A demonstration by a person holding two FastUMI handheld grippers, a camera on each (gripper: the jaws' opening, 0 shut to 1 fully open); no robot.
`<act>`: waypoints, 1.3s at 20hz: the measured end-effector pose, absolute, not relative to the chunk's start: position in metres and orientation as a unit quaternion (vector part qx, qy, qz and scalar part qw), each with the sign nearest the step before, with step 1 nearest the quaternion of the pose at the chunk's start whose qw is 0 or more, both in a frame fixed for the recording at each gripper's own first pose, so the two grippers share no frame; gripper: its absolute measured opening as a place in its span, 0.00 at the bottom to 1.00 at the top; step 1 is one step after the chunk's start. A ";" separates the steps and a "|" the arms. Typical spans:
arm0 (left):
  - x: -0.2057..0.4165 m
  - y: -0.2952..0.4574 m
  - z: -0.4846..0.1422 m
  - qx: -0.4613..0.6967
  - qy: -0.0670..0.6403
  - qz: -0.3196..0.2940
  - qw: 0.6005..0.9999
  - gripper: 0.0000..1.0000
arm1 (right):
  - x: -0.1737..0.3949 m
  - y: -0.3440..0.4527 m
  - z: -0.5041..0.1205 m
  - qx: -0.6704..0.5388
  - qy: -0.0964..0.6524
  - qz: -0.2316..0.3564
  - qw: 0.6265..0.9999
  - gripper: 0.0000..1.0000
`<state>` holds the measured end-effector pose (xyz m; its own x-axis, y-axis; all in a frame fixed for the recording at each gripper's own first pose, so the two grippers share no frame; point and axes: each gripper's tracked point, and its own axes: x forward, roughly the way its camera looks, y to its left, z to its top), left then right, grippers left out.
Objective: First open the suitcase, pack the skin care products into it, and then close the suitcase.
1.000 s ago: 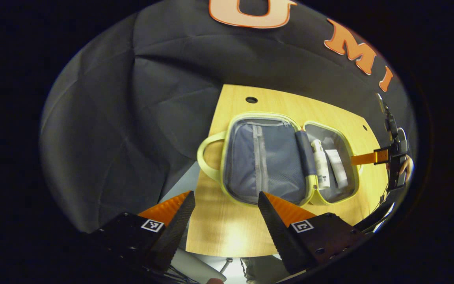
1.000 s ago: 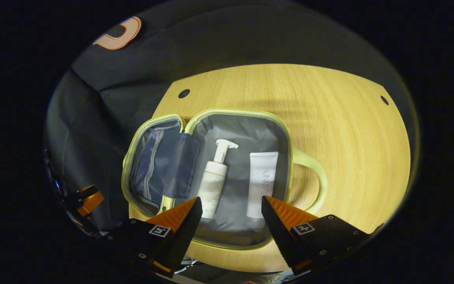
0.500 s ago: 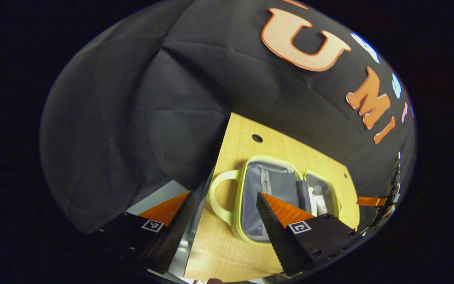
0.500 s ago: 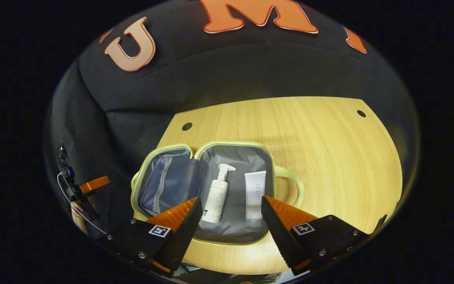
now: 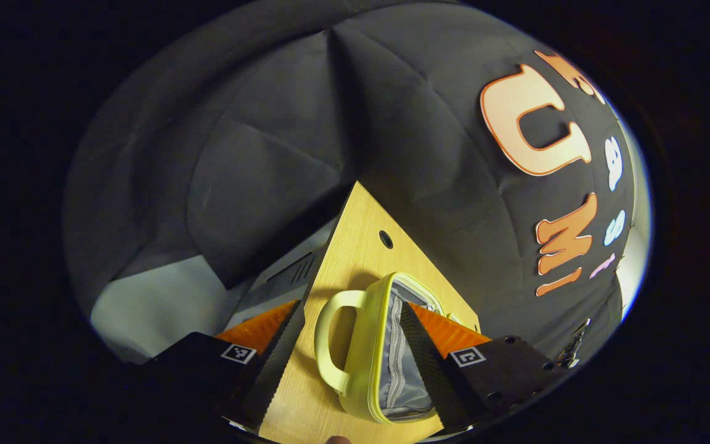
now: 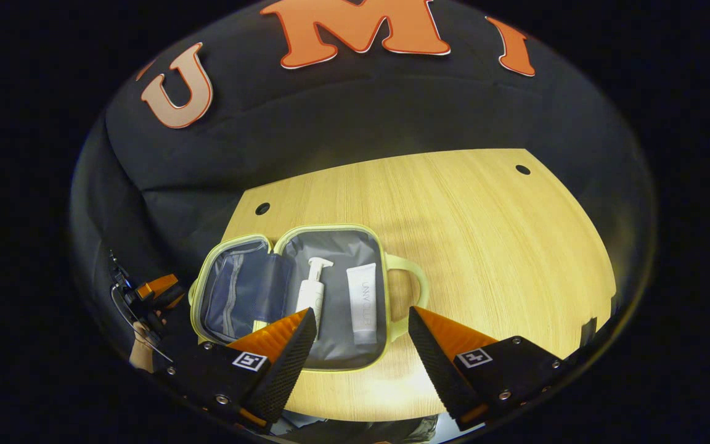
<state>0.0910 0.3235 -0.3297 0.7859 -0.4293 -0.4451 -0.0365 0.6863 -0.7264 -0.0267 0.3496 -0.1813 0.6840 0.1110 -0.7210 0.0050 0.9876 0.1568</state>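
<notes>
A small yellow-green suitcase [image 6: 330,227] lies open flat on the wooden table [image 6: 484,246]. A white pump bottle [image 6: 309,296] and a white tube [image 6: 362,302] lie side by side in its right half. My right gripper [image 6: 362,311] hovers open above the case's near edge, holding nothing. My left gripper [image 5: 352,306] is open and low beside the lid half [image 5: 398,364]. The lid's handle [image 5: 330,339] sits between its fingers without touching them. The right gripper view also shows the left gripper [image 6: 155,290], just left of the lid, with the hand [image 6: 139,348] that holds it.
The table has small round holes [image 6: 262,208] near its far corners. Bare wood spreads to the right of the case. The black cloth wall stands close behind the table. Pale floor [image 5: 158,302] shows past the table's left edge.
My left gripper has swung left and dropped down to the lid's handle side, so the case now looks edge-on. My right gripper has drawn back from the case. Bottle and tube lie unmoved.
</notes>
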 end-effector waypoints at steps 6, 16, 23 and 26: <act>0.097 0.321 -0.335 -0.449 0.287 -0.126 0.837 0.96 | -0.038 0.345 -0.171 0.092 0.383 0.014 0.919 0.96; 0.084 0.320 -0.359 -0.427 0.298 -0.097 0.848 0.06 | -0.037 0.333 -0.162 0.100 0.367 -0.002 0.925 0.96; 0.070 0.301 -0.288 -0.316 0.319 -0.098 0.888 0.04 | -0.022 0.303 -0.126 0.064 0.293 -0.022 0.954 0.96; 0.061 0.280 -0.230 -0.283 0.302 -0.117 0.903 0.04 | -0.019 0.292 -0.113 0.055 0.270 -0.020 0.961 0.96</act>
<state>0.0611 0.2803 -0.2298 0.7901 -0.3818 -0.4796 0.0402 0.8129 -0.5810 -0.0191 0.2921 -0.1128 0.8535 -0.0091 -0.5211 0.0686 0.9931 0.0950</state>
